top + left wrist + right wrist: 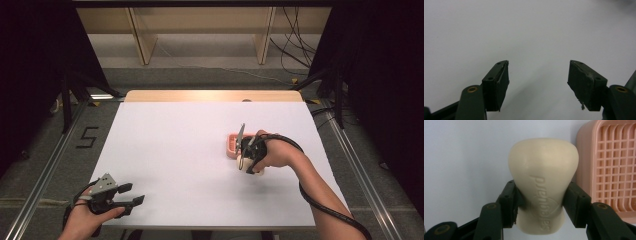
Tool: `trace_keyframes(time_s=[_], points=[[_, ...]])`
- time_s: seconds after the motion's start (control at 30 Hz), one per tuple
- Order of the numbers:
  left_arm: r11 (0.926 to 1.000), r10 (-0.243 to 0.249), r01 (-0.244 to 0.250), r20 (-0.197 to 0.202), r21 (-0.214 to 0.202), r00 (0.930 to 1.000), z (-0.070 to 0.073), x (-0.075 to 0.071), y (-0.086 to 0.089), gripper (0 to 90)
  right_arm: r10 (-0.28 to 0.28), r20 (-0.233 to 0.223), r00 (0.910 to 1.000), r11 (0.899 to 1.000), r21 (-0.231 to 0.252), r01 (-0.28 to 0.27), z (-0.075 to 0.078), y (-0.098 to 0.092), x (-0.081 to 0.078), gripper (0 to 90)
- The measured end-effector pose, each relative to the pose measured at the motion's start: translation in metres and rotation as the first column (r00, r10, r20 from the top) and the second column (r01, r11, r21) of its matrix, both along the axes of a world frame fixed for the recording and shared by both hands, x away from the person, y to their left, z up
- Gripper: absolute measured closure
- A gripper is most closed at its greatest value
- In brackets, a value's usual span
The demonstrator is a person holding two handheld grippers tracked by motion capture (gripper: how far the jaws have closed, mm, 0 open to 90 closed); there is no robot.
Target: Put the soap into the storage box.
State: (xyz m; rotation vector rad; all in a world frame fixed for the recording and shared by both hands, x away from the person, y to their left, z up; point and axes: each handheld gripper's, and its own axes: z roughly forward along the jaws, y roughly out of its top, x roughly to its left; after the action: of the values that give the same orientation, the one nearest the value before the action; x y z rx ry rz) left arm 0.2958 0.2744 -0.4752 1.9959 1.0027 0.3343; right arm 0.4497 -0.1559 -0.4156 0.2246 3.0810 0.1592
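A cream bar of soap [543, 185] with an embossed brand name sits between the jaws of my right gripper [541, 202], which is shut on its waist. In the high view that gripper [248, 159] hovers just right of centre on the white table, the soap [241, 161] a pale patch under it. A pink slatted soap dish [614, 170] lies right beside it, also seen as the pink dish [232, 145] just beyond the hand. My left gripper [131, 195] rests near the front left corner, and its jaws [539, 80] stand wide apart over bare white surface.
The white table top [175, 150] ends in a wooden strip at the far edge. Beyond it stand wooden frame legs [142, 40] and loose cables [295, 50] on the floor. A black cable [320, 200] trails from my right gripper along the forearm.
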Motion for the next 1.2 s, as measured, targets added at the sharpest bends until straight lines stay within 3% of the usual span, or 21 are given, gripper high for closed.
trace_keyframes(time_s=[0.03,0.1,0.13,0.17,0.23,0.33,0.37,0.4,0.47,0.6,0.63,0.8,0.9,0.97,1.0,1.03,1.07,1.2], points=[[1.0000,-0.003,0.003,-0.002,0.000,1.0000,0.000,0.000,0.000,32.8,0.037,0.001,0.9993,0.999,0.010,-0.037,0.000,0.000,0.002,50.5],[1.0000,-0.005,0.005,-0.004,0.002,1.0000,0.000,0.000,0.000,32.8,0.001,0.004,1.0000,1.000,-0.003,-0.001,0.000,-0.001,0.001,50.5],[1.0000,-0.002,0.002,0.000,-0.001,1.0000,0.000,0.000,0.000,32.8,0.040,0.006,0.9992,0.999,0.008,-0.040,-0.001,-0.002,0.005,50.5],[1.0000,0.000,0.000,0.002,-0.002,1.0000,0.000,0.000,0.000,32.8,0.042,0.008,0.9991,0.999,0.001,-0.042,-0.001,-0.002,0.005,50.5],[1.0000,-0.003,0.003,-0.003,0.001,1.0000,0.000,0.000,0.000,32.8,-0.026,-0.005,0.9996,0.999,-0.023,0.026,0.002,-0.002,0.001,50.5],[1.0000,-0.001,0.001,0.001,-0.002,1.0000,0.000,0.000,0.000,32.8,-0.019,-0.004,0.9998,0.999,-0.029,0.019,0.003,-0.002,0.003,50.5],[1.0000,0.000,0.000,0.001,-0.003,1.0000,0.000,0.000,0.000,32.8,0.008,0.002,1.0000,1.000,-0.025,-0.008,0.003,-0.002,0.005,50.5],[1.0000,0.003,-0.003,-0.008,-0.008,1.0000,0.000,0.000,0.000,32.8,-0.024,-0.002,0.9997,0.999,-0.032,0.024,0.004,-0.003,0.004,50.5],[0.9999,0.005,-0.005,-0.002,-0.011,1.0000,0.000,0.000,0.000,32.8,0.081,0.021,0.9965,0.997,0.008,-0.081,0.001,-0.004,0.011,50.5],[0.9997,0.012,-0.012,0.000,-0.022,0.9999,-0.002,0.000,-0.001,32.8,-0.016,0.006,0.9999,0.999,-0.033,0.016,0.004,-0.003,0.006,50.5],[1.0000,0.004,-0.004,0.000,-0.005,1.0000,-0.001,0.000,0.000,32.8,-0.024,0.011,0.9996,0.999,-0.036,0.025,0.005,-0.003,0.006,50.5],[1.0000,-0.002,0.002,-0.008,-0.003,1.0000,-0.001,0.000,-0.001,32.8,0.017,0.023,0.9996,1.000,-0.022,-0.017,0.007,-0.003,0.010,50.5],[1.0000,0.002,-0.002,-0.019,-0.006,0.9998,-0.001,0.000,0.000,32.8,-0.019,0.017,0.9997,0.999,-0.043,0.020,0.009,-0.004,0.009,50.5],[1.0000,0.001,-0.001,-0.005,-0.006,1.0000,-0.001,0.001,-0.001,32.8,0.028,0.026,0.9993,0.999,-0.021,-0.028,0.008,-0.004,0.013,50.5],[0.9999,0.000,0.000,-0.018,-0.015,0.9998,-0.001,0.000,-0.001,32.8,0.053,0.033,0.9980,0.998,-0.018,-0.052,0.008,-0.005,0.016,50.5],[0.9998,0.011,-0.011,-0.001,-0.018,0.9999,-0.002,0.000,-0.002,32.8,0.003,0.029,0.9996,0.999,-0.043,-0.002,0.010,-0.004,0.013,50.5],[0.9999,0.006,-0.006,0.001,-0.011,1.0000,-0.002,0.000,-0.001,32.8,-0.011,0.032,0.9994,0.999,-0.042,0.012,0.010,-0.004,0.013,50.5],[0.9999,0.006,-0.006,-0.006,-0.015,1.0000,-0.002,0.000,-0.001,32.8,-0.031,0.029,0.9991,0.998,-0.051,0.032,0.011,-0.004,0.014,50.5]])
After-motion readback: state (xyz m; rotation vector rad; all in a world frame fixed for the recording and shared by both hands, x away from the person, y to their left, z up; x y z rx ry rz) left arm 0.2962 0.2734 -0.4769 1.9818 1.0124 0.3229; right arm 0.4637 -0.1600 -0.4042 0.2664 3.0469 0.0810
